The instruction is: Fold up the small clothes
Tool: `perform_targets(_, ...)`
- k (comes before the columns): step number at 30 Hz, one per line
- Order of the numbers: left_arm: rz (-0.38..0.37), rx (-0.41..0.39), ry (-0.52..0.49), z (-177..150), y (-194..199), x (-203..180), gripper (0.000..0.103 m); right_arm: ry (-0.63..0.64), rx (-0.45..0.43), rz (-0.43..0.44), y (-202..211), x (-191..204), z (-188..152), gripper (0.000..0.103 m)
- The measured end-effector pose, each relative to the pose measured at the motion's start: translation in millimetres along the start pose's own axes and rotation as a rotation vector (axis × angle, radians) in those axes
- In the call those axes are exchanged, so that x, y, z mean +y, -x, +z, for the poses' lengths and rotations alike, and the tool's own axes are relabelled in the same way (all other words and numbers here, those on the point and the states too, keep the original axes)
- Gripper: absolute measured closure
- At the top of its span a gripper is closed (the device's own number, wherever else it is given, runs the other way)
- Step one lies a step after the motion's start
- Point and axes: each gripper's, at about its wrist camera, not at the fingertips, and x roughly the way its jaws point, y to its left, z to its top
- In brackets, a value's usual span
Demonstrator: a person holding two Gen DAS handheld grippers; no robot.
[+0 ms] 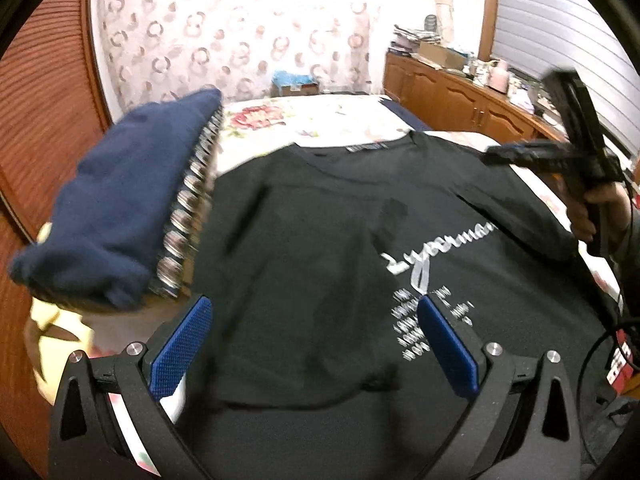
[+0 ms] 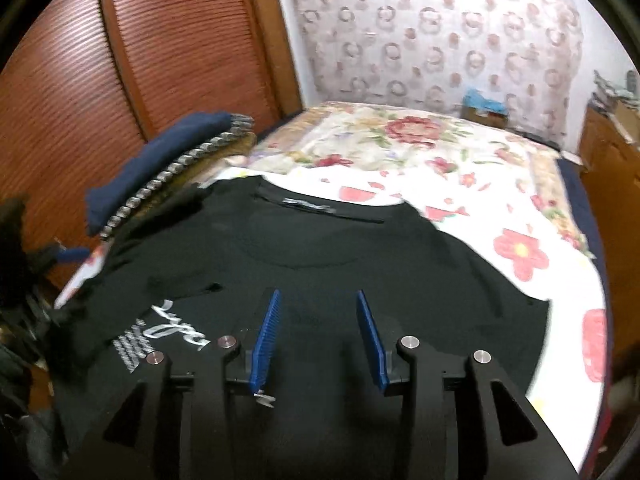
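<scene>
Smooth black T-shirt [image 1: 320,240] lies flat beside folded navy knit [image 1: 116,216] on floral bedspread [image 2: 460,168]

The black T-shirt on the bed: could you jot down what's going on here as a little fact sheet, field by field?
garment: black T-shirt, spread flat, white lettering facing up
surface: bed with a flowered sheet
beside it: stack of folded clothes, navy piece on top, at the shirt's left
left gripper: open, above the shirt's lower part, nothing between its blue pads
right gripper: open, above the shirt, holding nothing
person: a hand grips the right gripper's handle
folding: not yet begun, sleeves still spread
</scene>
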Motion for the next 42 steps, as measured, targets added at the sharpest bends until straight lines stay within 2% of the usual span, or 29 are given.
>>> perform_targets(3, 0.04, -0.026, -0.018, 16, 2, 11, 0.0, 0.025, 0.016, -0.099, 3, -9, -11, 0.056)
perform_targets(5, 0.07, -0.033, -0.041, 28, 0, 18, 0.0, 0.038, 0.035, -0.168, 4, -16, -19, 0.056)
perform_targets(8, 0.066, -0.037, -0.066, 46, -5, 23, 0.001, 0.022, 0.073, -0.216, 0, -27, -31, 0.056)
perform_targets(9, 0.061, -0.03, -0.07, 51, -10, 26, 0.003, 0.014, 0.083, -0.238, -3, -30, -34, 0.056)
perform_targets(11, 0.051, -0.005, -0.094, 65, -20, 28, 0.019, 0.006, 0.103, -0.262, -9, -35, -38, 0.056)
perform_targets(14, 0.037, 0.038, -0.124, 81, -36, 29, 0.038, -0.026, 0.108, -0.254, -19, -45, -43, 0.056)
perform_targets(17, 0.033, 0.078, -0.152, 96, -55, 27, 0.046, -0.031, 0.091, -0.25, -22, -45, -43, 0.056)
perform_targets(25, 0.073, 0.203, -0.18, 112, -108, 25, 0.053, -0.042, 0.075, -0.237, -4, -52, -49, 0.055)
perform_targets(28, 0.086, 0.231, -0.194, 113, -120, 26, 0.068, -0.033, 0.076, -0.249, -3, -50, -49, 0.055)
perform_targets(29, 0.108, 0.237, -0.225, 113, -124, 23, 0.077, -0.033, 0.076, -0.248, -3, -50, -49, 0.055)
perform_targets(34, 0.121, 0.254, -0.251, 114, -127, 20, 0.077, -0.034, 0.076, -0.247, -2, -51, -49, 0.055)
perform_targets(38, 0.16, 0.3, -0.287, 110, -135, 21, 0.077, -0.034, 0.075, -0.246, -1, -53, -49, 0.055)
perform_targets(40, 0.161, 0.293, -0.298, 108, -136, 21, 0.077, -0.034, 0.075, -0.246, -1, -53, -49, 0.055)
perform_targets(41, 0.156, 0.293, -0.309, 108, -138, 20, 0.083, -0.034, 0.075, -0.246, -1, -53, -49, 0.055)
perform_targets(42, 0.159, 0.294, -0.315, 107, -138, 19, 0.099, -0.034, 0.075, -0.247, -1, -53, -50, 0.055)
